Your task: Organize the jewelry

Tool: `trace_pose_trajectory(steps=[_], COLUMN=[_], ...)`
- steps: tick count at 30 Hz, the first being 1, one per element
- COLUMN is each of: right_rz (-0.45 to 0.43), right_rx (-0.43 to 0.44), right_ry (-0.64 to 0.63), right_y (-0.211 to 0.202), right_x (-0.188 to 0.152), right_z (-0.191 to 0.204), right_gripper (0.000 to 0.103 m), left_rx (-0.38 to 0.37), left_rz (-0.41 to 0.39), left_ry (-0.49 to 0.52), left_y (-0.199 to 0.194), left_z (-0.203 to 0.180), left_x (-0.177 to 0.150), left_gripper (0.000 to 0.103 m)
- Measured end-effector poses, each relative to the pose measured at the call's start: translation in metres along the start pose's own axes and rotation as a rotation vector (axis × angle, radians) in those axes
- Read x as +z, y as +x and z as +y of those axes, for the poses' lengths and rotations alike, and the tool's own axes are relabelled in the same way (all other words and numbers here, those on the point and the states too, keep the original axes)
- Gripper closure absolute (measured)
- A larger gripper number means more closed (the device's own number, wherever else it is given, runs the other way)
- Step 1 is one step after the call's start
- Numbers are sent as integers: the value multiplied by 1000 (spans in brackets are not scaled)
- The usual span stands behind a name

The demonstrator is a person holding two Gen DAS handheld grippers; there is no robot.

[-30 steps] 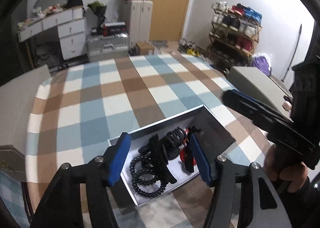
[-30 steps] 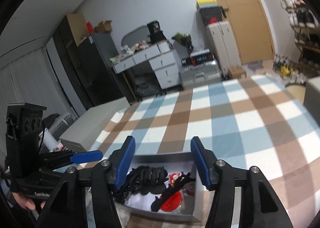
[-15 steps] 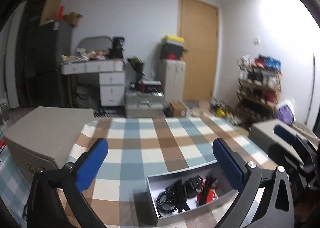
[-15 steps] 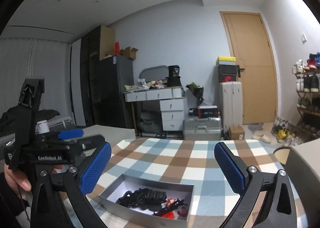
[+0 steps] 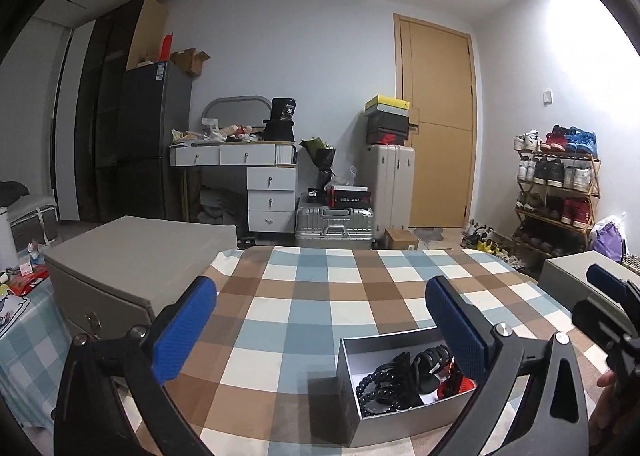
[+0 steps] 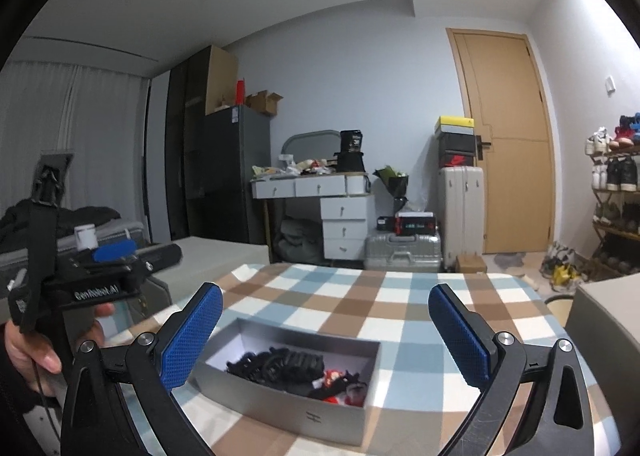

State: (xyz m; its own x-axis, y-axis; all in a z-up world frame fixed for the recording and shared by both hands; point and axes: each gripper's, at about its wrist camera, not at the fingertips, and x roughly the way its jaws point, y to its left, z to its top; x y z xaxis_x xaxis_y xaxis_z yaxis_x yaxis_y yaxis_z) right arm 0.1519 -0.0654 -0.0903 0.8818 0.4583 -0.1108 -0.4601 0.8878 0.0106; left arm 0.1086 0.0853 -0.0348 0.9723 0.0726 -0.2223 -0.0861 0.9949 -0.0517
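Left-wrist view showed my left tongs [image 5: 320, 320] spread wide apart with nothing between the blue pads, held above the checked bench [image 5: 304, 316]. The grey box [image 5: 394, 424] sat at about four o'clock from them, partly behind the right-hand pad, and in it lay the jewelry [image 5: 404, 376] — a black beaded loop, black claw-shaped pieces and something red, all heaped together.

Right-wrist view gave me the same story: my right tongs [image 6: 326, 330] gaped wide and gripped nothing, with the box [image 6: 296, 412] low at six o'clock between the pads. The left rig [image 6: 100, 276] hung at nine o'clock in the person's hand [image 6: 28, 348].

I saw no loose piece anywhere on the bench cloth; everything I could make out was inside the box. Judging from that, the scene fitted two stages: the pieces all gathered in and the job near its close, or a jumbled box waiting to be sorted out. The heap looked unsorted, but I could not settle it from this.
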Motion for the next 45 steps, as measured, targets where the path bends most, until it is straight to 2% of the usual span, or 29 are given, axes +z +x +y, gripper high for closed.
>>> trace_pose_trajectory(steps=[7,13,20,22,45], right_rz=[32,72,176,176,164], right_rx=[-27,-30,-24,-15,-16], right_ry=[-37,-24,-8,-22,-27], right_y=[3,8,26,26,26], right_x=[-16,-21,-26,-28,-28], right_z=[2,-1,-6,-3,-2], right_gripper=[0,0,0,0,0], left_rx=[29,30,18,-1,21], left_rz=[11,63,93,89,90], left_ry=[8,26,49,52,39], left_y=[3,8,5,4,3], left_z=[-2,-5,-8,-10,-7], left_x=[-14,-30,-33,-33,-33], left_gripper=[1,1,1,1,1])
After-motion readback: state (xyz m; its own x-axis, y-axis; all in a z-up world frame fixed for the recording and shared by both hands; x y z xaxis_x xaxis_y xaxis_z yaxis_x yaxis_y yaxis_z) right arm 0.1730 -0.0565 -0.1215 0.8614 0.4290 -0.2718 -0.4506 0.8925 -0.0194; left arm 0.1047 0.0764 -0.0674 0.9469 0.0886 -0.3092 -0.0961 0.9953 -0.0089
